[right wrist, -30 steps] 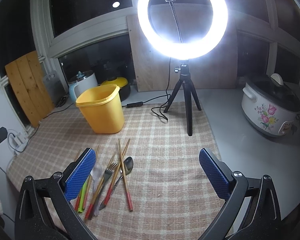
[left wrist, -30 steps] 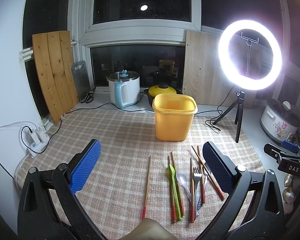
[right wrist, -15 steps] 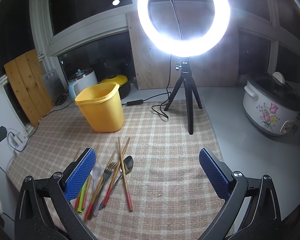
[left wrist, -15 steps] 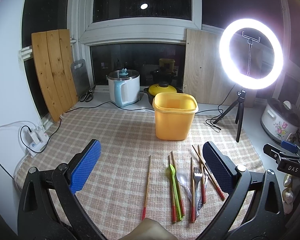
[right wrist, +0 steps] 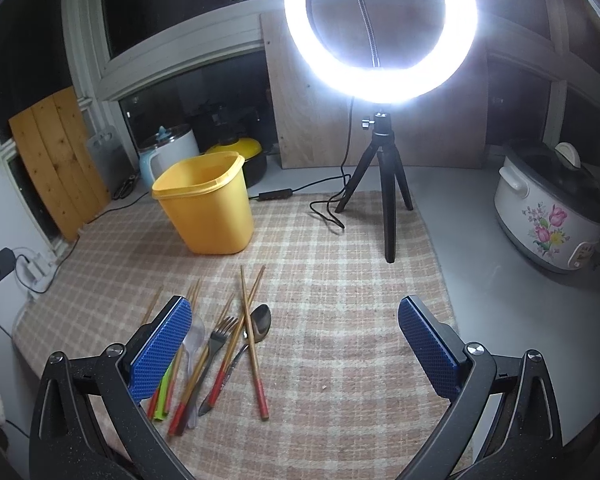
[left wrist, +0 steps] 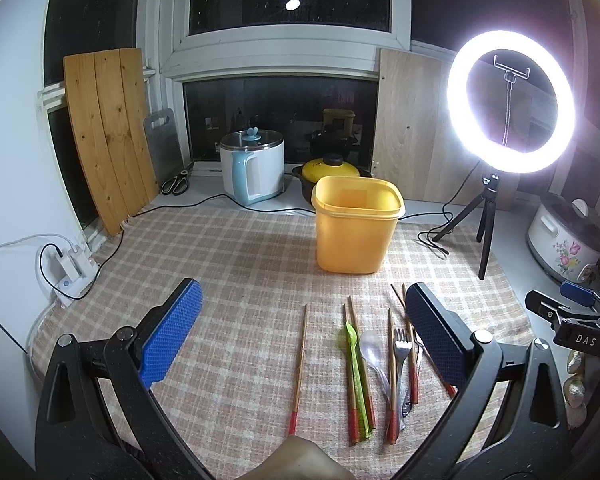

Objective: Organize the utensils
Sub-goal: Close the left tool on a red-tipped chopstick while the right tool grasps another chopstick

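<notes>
Several utensils lie on the checked cloth: wooden chopsticks with red ends (left wrist: 299, 368) (right wrist: 253, 338), a green plastic utensil (left wrist: 355, 376), a clear plastic spoon (left wrist: 373, 355), a metal fork (left wrist: 400, 360) (right wrist: 217, 340) and a metal spoon (right wrist: 260, 320). An empty yellow container (left wrist: 354, 226) (right wrist: 206, 204) stands upright behind them. My left gripper (left wrist: 304, 332) is open and empty, held above the utensils. My right gripper (right wrist: 294, 340) is open and empty, with its left pad (right wrist: 160, 352) over the green utensil and the chopsticks.
A ring light on a black tripod (left wrist: 486, 216) (right wrist: 384, 184) stands at the cloth's right back, its cable (right wrist: 328, 208) trailing. A flowered rice cooker (right wrist: 552, 216) sits right. A kettle (left wrist: 254, 168), yellow pot (left wrist: 330, 168), wooden boards (left wrist: 108, 136) and power strip (left wrist: 70, 276) line the back and left.
Both grippers stay open and have barely moved. The utensils and container have not moved.
</notes>
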`<state>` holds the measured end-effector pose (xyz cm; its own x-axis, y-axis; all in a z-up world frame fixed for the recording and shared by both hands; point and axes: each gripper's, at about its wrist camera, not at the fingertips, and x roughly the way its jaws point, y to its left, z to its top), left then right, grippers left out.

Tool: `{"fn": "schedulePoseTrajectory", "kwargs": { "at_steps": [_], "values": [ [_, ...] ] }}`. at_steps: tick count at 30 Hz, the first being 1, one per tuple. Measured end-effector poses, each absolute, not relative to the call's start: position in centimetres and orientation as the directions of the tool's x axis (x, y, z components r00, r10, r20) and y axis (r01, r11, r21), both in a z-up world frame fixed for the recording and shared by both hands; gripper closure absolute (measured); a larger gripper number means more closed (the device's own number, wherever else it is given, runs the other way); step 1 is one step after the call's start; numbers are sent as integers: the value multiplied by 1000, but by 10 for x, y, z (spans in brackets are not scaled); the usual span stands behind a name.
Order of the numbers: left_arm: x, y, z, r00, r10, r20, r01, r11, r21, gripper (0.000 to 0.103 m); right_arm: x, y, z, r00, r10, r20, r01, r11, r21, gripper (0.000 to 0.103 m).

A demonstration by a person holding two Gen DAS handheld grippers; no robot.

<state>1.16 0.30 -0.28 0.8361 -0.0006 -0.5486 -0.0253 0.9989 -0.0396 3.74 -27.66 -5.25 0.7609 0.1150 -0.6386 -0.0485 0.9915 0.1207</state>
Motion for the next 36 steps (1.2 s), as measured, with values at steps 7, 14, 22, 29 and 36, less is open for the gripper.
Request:
{"fn": "schedulePoseTrajectory", "kwargs": {
  "at_steps": [7,14,22,29,36],
  "values": [
    [22,9,-11,812,15,-584,-43,998,-35,0,44,-273,-61,745,161,-647,-85,985,148,1],
    [35,21,-29,776,37,-630,-76,997,-35,0,56,-269,-73,727,180,-663,-119,983,136,1],
    [50,38,-54,732,5,-681,-67,996,-65,1,79,-273,-92,654,229,-721,-149,973,174,1],
    [67,44,-81,660,-76,-747,-34,991,-130,23,91,-270,-108,579,285,-763,-191,958,213,12],
    [83,44,-110,564,-170,-808,6,979,-202,52,102,-264,-128,489,346,-801,-216,937,273,36]
  ]
}}
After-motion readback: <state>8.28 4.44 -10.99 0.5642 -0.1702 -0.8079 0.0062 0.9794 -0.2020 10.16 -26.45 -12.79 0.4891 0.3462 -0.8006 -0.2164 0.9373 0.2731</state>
